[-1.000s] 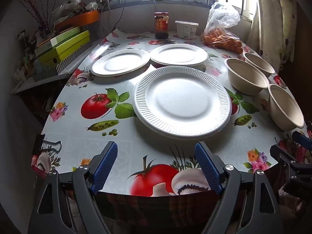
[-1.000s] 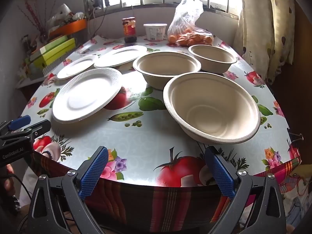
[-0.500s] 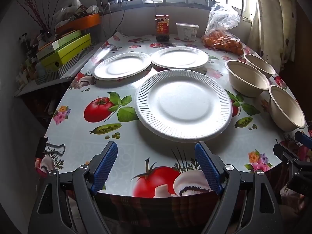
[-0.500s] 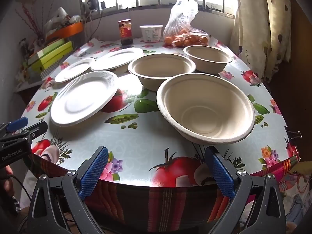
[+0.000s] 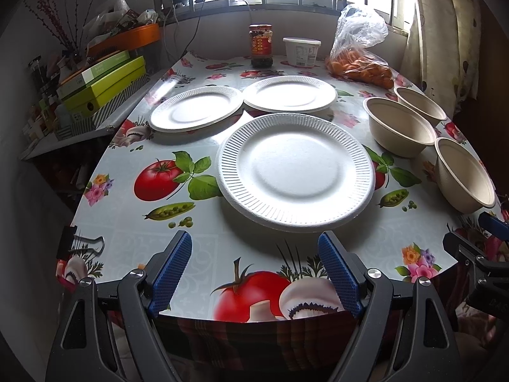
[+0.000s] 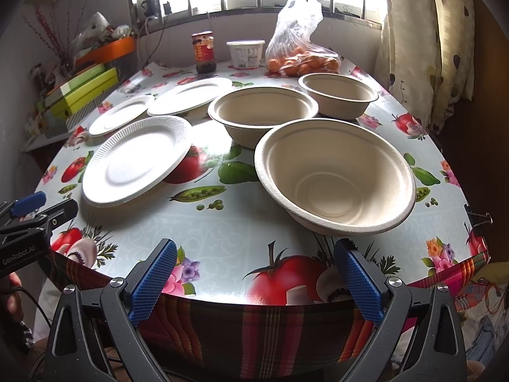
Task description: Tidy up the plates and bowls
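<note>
Both grippers had drawn slightly back from the table (image 5: 127,242); left gripper (image 5: 254,270) and right gripper (image 6: 254,277) gaped wide, empty, short of the nearest plate (image 5: 296,172) and nearest bowl (image 6: 334,175).

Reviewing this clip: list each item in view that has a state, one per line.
Left gripper: open, empty.
Right gripper: open, empty.
Three plates: flat, unstacked.
Three bowls: upright, empty, not nested.
Jar: upright, lid on.
White tub: lid on.
Plastic bag: holds orange fruit.
</note>
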Demonstrator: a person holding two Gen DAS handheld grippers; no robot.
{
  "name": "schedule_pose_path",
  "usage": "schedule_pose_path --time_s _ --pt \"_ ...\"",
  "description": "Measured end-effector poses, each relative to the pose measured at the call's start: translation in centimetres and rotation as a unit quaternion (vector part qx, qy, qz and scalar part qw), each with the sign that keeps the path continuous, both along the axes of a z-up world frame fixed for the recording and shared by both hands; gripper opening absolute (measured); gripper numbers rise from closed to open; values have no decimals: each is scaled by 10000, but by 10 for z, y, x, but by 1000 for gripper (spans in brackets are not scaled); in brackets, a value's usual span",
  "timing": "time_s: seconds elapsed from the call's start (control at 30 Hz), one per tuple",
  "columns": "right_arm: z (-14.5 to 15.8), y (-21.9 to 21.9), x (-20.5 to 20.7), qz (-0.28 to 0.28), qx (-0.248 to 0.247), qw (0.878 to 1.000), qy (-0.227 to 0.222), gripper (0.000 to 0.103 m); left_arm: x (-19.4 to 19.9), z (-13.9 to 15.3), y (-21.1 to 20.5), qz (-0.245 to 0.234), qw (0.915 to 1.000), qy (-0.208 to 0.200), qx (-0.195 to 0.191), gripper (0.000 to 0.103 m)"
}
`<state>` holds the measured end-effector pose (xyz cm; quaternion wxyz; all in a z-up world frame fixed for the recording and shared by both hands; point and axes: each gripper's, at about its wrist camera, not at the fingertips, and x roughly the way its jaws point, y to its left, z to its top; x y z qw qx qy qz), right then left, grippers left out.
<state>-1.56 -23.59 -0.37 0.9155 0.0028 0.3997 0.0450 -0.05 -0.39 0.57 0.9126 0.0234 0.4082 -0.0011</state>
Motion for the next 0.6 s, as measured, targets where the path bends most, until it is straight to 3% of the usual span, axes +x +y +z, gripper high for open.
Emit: schedule_pose_path --time_s 0.6 --pt "0 0 -1 -17 11 10000 -6 100 -1 -1 -1 -18 10000 49 -7 82"
